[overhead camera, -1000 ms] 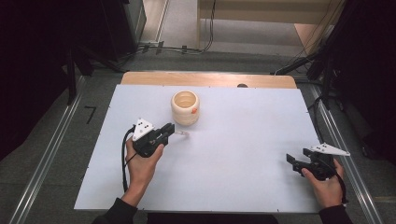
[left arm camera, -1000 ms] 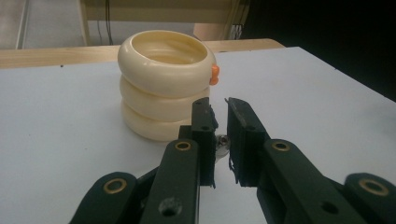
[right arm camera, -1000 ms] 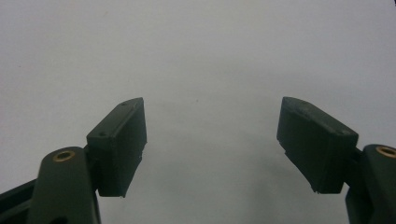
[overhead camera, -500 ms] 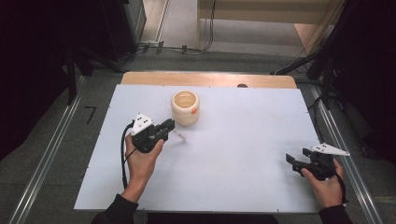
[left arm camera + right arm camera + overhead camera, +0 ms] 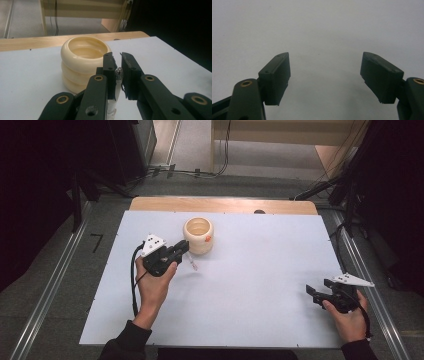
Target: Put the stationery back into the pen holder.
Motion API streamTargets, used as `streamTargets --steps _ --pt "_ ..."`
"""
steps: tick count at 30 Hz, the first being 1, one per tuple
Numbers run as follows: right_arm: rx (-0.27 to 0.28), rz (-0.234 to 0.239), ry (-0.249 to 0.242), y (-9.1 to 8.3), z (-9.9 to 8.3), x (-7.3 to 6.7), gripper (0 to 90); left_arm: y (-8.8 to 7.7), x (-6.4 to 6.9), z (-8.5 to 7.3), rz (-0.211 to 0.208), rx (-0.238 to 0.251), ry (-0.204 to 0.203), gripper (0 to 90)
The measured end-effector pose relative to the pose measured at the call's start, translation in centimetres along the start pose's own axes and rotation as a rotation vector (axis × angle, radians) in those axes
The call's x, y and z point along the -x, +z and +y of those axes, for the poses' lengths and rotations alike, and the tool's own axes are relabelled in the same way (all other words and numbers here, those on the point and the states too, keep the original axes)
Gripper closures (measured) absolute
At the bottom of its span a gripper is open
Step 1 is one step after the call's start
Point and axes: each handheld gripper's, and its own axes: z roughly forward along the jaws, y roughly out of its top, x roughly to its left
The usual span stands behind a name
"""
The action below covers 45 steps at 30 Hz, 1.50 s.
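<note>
White sheet covers the table [image 5: 250, 285], a wood strip showing along the far edge; grey floor, metal rails at both sides, cables and dark gear at the back of a dim room. Count: one cream ribbed pot [image 5: 199, 235], one small pen-like stick [image 5: 192, 264], two grippers, two hands. Left gripper [image 5: 181, 251] sits just beside the pot on its near-left side, held by the left hand [image 5: 152, 282], black cable looping back along the forearm. Right gripper [image 5: 313, 293] is well apart at the near right edge of the table, in the right hand [image 5: 348, 317]. The left gripper view gives what the high view cannot: the fingers [image 5: 109, 67] are almost closed, with the stick's silvery tip [image 5: 118, 73] between them, grasping it it seems, though contact on the right side is unclear; the pot [image 5: 83, 62] is open-topped, three stacked rings, standing upright just behind. The right gripper view shows fingers [image 5: 275, 77] spread wide, released, over bare white table [image 5: 324, 30].
</note>
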Motion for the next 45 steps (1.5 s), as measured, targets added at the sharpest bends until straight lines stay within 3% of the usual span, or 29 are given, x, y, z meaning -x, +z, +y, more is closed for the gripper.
streamTargets --steps 31,45 --pt "-0.004 0.004 0.002 0.1 0.0 0.1 22.7 1.1 -0.5 4.1 -0.001 0.054 -0.008 83.2" --pt "-0.006 0.001 -0.002 0.1 0.0 0.0 22.7 1.5 -0.7 5.4 -0.002 0.115 -0.024 83.2"
